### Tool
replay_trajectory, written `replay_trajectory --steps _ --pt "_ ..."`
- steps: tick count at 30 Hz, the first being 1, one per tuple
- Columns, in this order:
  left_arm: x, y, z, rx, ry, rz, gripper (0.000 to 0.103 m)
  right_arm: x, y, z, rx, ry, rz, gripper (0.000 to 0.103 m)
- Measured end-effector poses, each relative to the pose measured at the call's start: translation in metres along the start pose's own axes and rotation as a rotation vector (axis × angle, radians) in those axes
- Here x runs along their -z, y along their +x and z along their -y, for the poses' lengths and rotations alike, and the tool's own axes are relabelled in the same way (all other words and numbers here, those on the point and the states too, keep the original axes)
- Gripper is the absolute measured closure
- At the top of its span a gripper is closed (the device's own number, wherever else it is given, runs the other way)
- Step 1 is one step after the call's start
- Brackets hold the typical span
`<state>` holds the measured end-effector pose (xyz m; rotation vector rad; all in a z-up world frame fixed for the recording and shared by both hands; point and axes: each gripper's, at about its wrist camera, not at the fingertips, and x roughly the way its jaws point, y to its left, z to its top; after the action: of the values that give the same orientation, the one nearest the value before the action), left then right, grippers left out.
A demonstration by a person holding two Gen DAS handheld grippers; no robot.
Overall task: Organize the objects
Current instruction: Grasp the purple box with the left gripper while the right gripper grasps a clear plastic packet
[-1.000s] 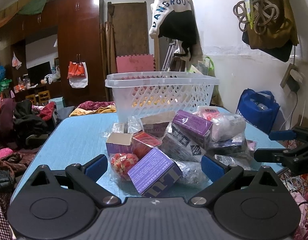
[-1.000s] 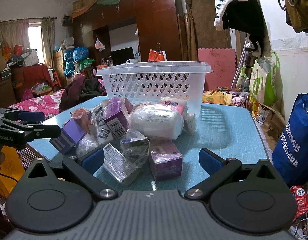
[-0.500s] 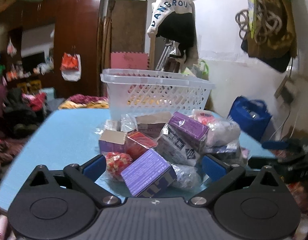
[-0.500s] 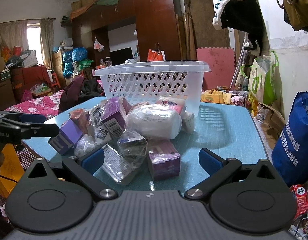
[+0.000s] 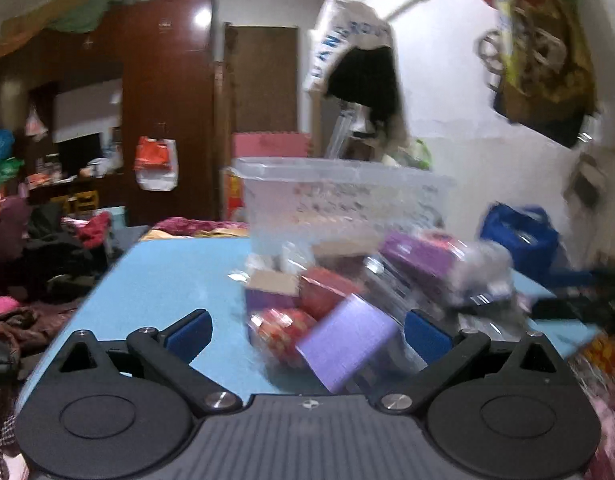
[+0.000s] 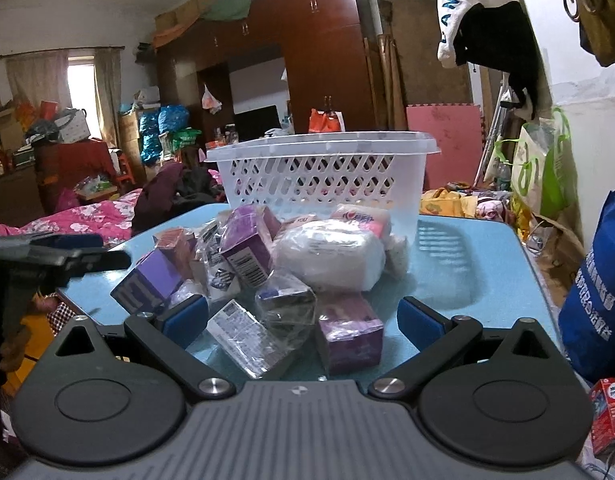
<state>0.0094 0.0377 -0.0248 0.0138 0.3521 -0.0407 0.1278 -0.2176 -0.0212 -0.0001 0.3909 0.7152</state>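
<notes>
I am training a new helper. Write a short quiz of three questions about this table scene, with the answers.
1. True or false: the white basket stands behind the pile of packages.
2. What colour is the table?
3. The right gripper is: A) open, holding nothing; B) shut on a box; C) inside the basket.

Key: 1 true. 2 light blue. 3 A; the purple box lies between its fingers, not gripped.
</notes>
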Motion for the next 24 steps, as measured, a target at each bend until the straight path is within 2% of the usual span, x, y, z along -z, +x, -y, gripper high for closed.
replay_trajectory --steps 4,6,11,14,18,20,21,22,23,24 --pt "0.008 0.005 0.004 0.084 -0.014 -0.055 0.001 0.002 -0.001 -0.003 -0.005 0.003 0.01 0.0" --pt "0.01 0.014 0.001 0.116 -0.051 -0.083 0.008 0.002 -0.002 -0.009 -0.012 -0.022 0.009 0.0" --pt "0.019 0.022 0.003 0.083 -0.045 -0.091 0.019 0.001 0.003 -0.021 -0.009 -0.066 0.011 0.003" --pt "0.021 0.021 0.002 0.075 -0.058 -0.083 0.025 -0.001 0.013 -0.019 -0.015 -0.044 -0.005 0.016" --pt "0.024 0.024 0.002 0.074 -0.049 -0.094 0.025 -0.002 0.026 -0.024 -0.007 -0.083 -0.047 0.031" --pt "0.025 0.027 0.001 0.077 -0.056 -0.097 0.027 -0.003 0.028 -0.025 0.014 -0.098 -0.046 0.044" --pt "0.025 0.028 0.001 0.07 -0.06 -0.09 0.033 -0.003 0.028 -0.025 0.018 -0.1 -0.045 0.048" --pt "0.025 0.028 0.0 0.064 -0.058 -0.087 0.038 -0.003 0.027 -0.024 0.015 -0.095 -0.048 0.058" --pt "0.024 0.028 0.0 0.063 -0.056 -0.086 0.044 -0.003 0.026 -0.022 0.008 -0.086 -0.047 0.062" --pt "0.024 0.027 0.0 0.062 -0.055 -0.081 0.045 -0.003 0.025 -0.021 0.003 -0.083 -0.047 0.062"
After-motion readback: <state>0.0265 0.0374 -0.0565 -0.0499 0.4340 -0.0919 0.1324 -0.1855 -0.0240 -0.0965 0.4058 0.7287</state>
